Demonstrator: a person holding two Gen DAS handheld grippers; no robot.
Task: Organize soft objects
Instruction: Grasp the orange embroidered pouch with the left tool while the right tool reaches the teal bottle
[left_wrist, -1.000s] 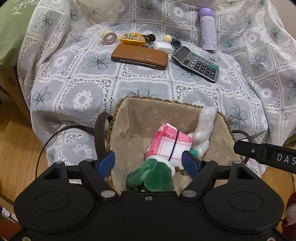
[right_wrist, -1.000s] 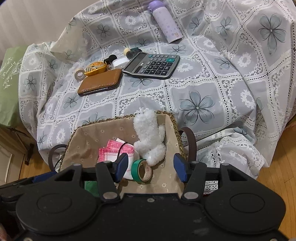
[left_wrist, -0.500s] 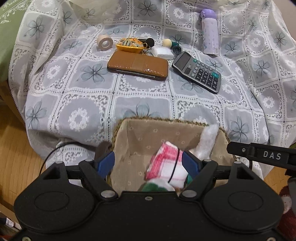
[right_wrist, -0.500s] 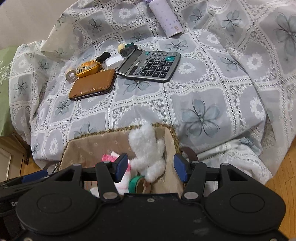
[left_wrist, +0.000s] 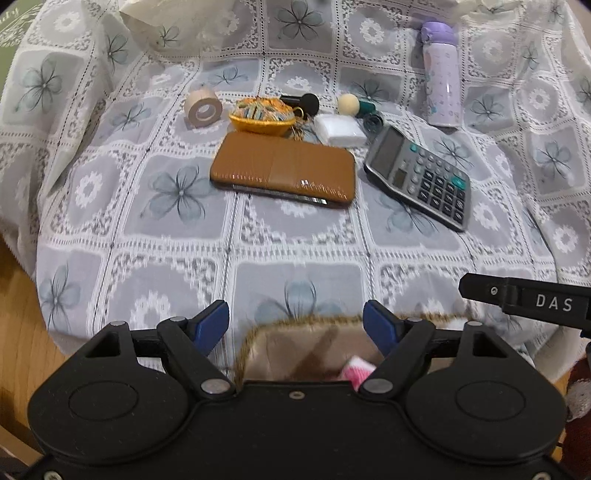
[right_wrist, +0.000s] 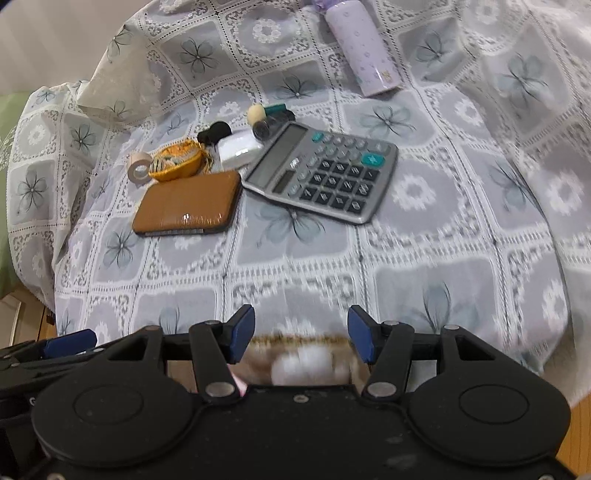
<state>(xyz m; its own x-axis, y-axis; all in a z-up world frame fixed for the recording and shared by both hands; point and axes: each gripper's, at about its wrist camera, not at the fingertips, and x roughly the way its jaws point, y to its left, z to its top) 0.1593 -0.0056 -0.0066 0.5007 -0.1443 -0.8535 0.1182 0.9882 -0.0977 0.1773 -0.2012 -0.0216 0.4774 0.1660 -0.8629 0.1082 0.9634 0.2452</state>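
Lace cloth: grey-and-white floral tablecloth (left_wrist: 295, 243) drapes the whole table, loose at the edges.
Basket: fabric-lined basket (left_wrist: 295, 343) sits at the near edge, right under both claws; a pink-and-white cloth (left_wrist: 356, 369) and a white plush toy (right_wrist: 306, 363) lie inside, blurred.
Left claw (left_wrist: 295, 321): about half open, nothing between its blue pads, hanging over the basket's far rim.
Right claw (right_wrist: 301, 328): open, narrower than the left, empty.
Far items: brown wallet (left_wrist: 282, 170), calculator (left_wrist: 419, 177), lilac bottle (left_wrist: 441, 74), tape roll (left_wrist: 203, 107), orange crocheted pouch (left_wrist: 262, 116), white packet (left_wrist: 340, 129).
Likely next soft target: the pouch, though I cannot be sure.
Risk: it sits tight among hard things, so a wide grab may catch the wallet or snag the lace and drag the cloth.
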